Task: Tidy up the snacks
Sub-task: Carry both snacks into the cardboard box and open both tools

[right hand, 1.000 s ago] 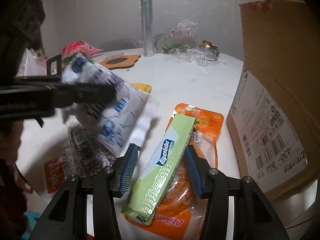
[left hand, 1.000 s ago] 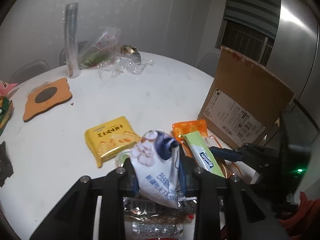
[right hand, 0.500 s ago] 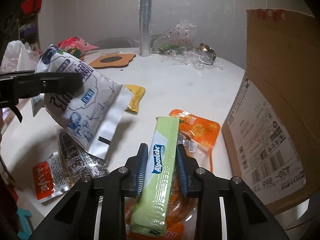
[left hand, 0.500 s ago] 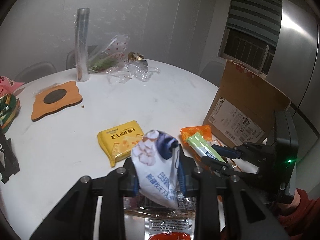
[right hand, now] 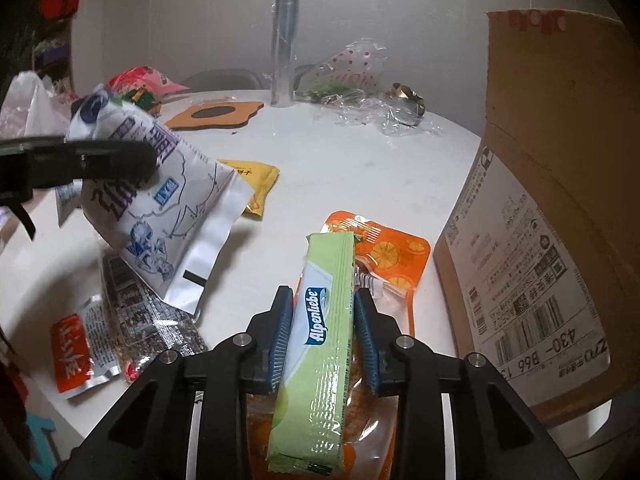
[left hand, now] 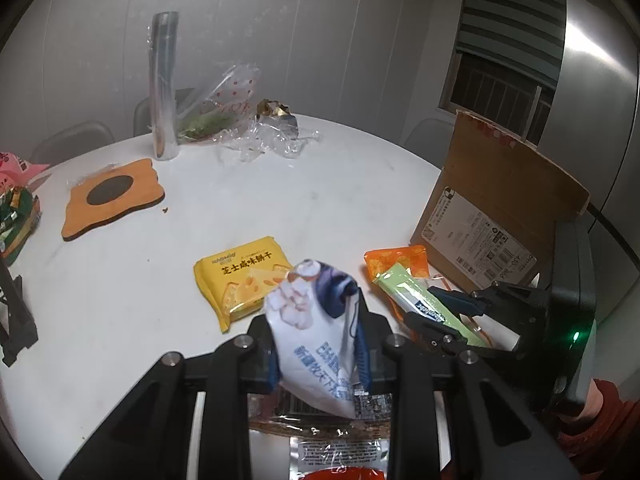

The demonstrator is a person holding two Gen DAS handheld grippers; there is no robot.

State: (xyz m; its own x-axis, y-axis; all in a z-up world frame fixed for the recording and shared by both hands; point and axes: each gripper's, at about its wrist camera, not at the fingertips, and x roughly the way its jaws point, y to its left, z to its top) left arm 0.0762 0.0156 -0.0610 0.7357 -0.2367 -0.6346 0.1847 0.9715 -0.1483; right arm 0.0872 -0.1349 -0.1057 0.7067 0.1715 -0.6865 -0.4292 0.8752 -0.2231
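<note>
Holding two snacks above the round table (left hand: pixel 328 200), we see the cardboard box (right hand: pixel 560 208) right of our right gripper (right hand: pixel 324 332). The left gripper (left hand: pixel 318 356) clamps a soft, crinkly white pouch (left hand: pixel 312 344) mid-body; the right clamps a light, stiff green candy stick (right hand: pixel 324 320) across its width.

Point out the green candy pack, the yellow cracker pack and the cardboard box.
green candy pack (right hand: pixel 320 332): right wrist view, on the blue logo at mid-length.
yellow cracker pack (left hand: pixel 240 270): left wrist view, middle of its printed front.
cardboard box (right hand: pixel 556 184): right wrist view, bare brown side above the label.
</note>
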